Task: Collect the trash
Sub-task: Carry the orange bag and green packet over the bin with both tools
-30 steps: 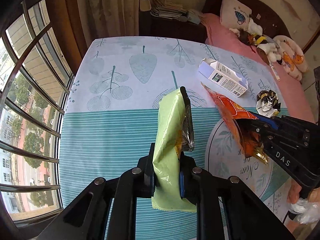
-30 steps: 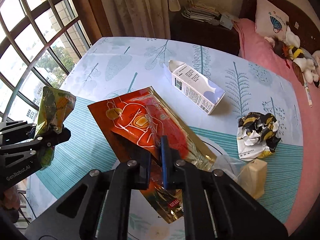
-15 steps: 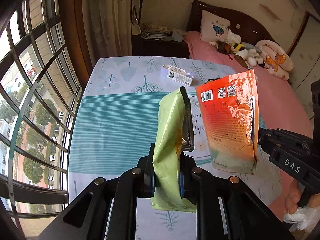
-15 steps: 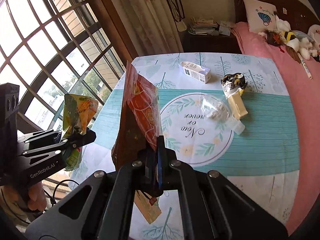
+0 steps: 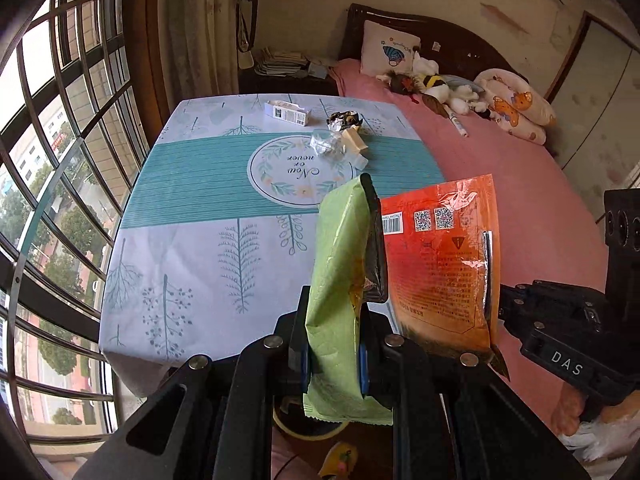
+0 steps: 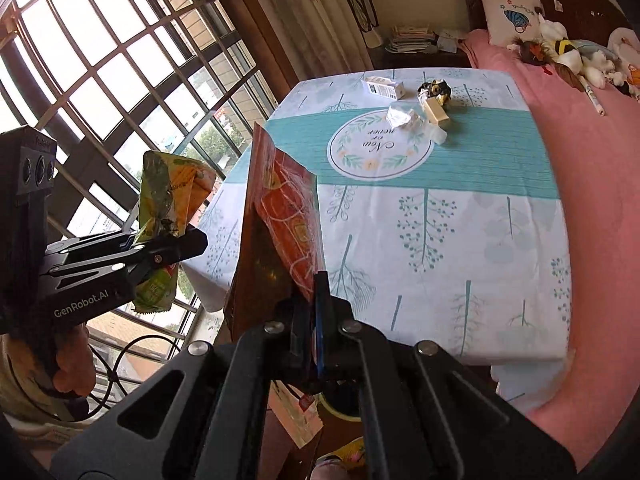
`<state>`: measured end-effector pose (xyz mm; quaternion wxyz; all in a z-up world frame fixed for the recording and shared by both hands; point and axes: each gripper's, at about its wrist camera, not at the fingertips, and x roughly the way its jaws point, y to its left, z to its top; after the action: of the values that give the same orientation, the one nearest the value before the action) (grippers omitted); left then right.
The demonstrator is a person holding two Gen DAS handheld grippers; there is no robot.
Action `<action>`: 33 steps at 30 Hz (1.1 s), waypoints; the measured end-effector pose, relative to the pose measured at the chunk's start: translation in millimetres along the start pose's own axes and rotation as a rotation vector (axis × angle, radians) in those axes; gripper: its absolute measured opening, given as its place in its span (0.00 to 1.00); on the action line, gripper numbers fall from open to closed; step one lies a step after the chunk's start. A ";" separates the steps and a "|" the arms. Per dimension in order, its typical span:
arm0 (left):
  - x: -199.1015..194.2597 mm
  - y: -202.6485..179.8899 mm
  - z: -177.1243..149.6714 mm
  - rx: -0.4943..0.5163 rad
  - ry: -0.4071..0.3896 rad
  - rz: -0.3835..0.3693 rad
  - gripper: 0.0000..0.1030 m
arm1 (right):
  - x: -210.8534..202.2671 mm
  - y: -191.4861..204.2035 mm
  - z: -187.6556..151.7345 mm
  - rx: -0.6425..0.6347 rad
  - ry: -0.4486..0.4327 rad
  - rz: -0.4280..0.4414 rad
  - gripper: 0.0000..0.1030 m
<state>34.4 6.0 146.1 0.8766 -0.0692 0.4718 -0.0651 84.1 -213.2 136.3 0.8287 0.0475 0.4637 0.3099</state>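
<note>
Bin: there's a round rim [image 5: 316, 432] peeking out under your grippers, off the near edge of the table; can't tell what's in it.
Left gripper [image 5: 332, 354]: you've got it clamped tight on the green wrapper [image 5: 340, 280], held upright, clear of the table.
Right gripper [image 6: 316, 320]: squeezed down on the orange bag [image 6: 280, 232], which stands on edge just beside the green one.
Table [image 5: 192, 208]: small carton [image 5: 288, 113], crumpled black-and-gold wrapper [image 5: 345, 120], clear plastic [image 5: 326, 146] and a cream block [image 5: 352, 140] sit at the far end.
</note>
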 end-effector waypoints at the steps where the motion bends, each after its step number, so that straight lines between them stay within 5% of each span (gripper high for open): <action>1: -4.5 -5.4 -10.6 0.005 0.008 -0.002 0.16 | -6.2 -0.1 -13.5 0.003 0.008 0.000 0.00; 8: -11.3 -20.8 -61.8 0.049 0.088 -0.004 0.16 | -17.3 -8.0 -71.5 0.080 0.057 0.006 0.00; 15: 19.9 0.2 -71.1 0.068 0.178 -0.001 0.16 | 0.8 -13.1 -111.5 0.184 0.125 -0.012 0.00; 33: 184.6 45.9 -161.5 0.137 0.363 -0.001 0.16 | 168.0 -34.6 -234.7 0.393 0.342 -0.170 0.00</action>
<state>2.4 8.3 -101.3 0.7797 0.0033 0.6166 -0.1091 -23.4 -196.3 -133.2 0.7362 0.1152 0.6506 0.1465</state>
